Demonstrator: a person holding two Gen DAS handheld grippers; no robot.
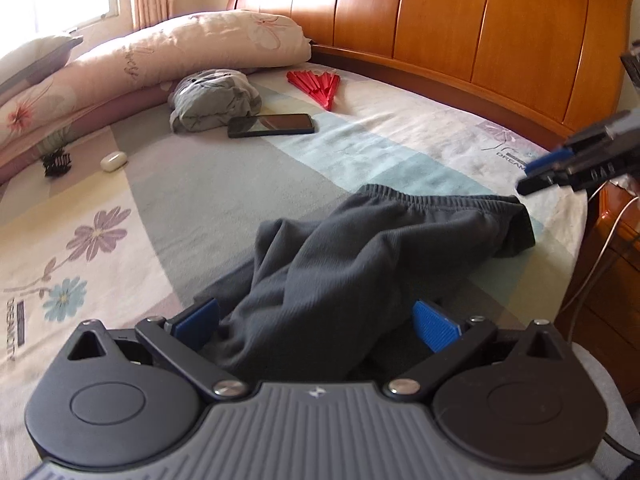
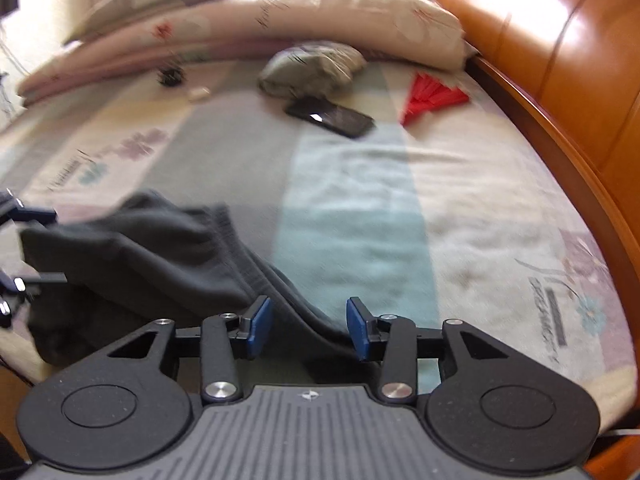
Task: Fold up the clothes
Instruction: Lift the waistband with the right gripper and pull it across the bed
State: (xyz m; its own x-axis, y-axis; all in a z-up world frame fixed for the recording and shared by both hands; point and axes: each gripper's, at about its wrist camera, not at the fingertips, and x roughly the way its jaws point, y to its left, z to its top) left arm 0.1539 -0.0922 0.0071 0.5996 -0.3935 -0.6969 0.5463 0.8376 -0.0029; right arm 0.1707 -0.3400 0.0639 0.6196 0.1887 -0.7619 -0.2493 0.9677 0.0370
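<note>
Dark grey shorts (image 1: pixel 360 256) with an elastic waistband lie bunched on the bed, also in the right wrist view (image 2: pixel 160 264). My left gripper (image 1: pixel 316 322) is open, its blue pads wide apart, with a fold of the shorts lying between them. My right gripper (image 2: pixel 308 326) is open, its pads on either side of the waistband edge without closing on it. It shows in the left wrist view (image 1: pixel 560 164) at the far right, above the bed's edge. A folded grey garment (image 1: pixel 212 100) lies by the pillows.
A black phone (image 1: pixel 272 125), a red folding fan (image 1: pixel 316 84), a white earbud case (image 1: pixel 113 161) and a black hair clip (image 1: pixel 57 162) lie on the flowered sheet. Pillows (image 1: pixel 160 56) line the left. A wooden headboard (image 1: pixel 460 20) stands behind; a nightstand (image 1: pixel 612 264) is at right.
</note>
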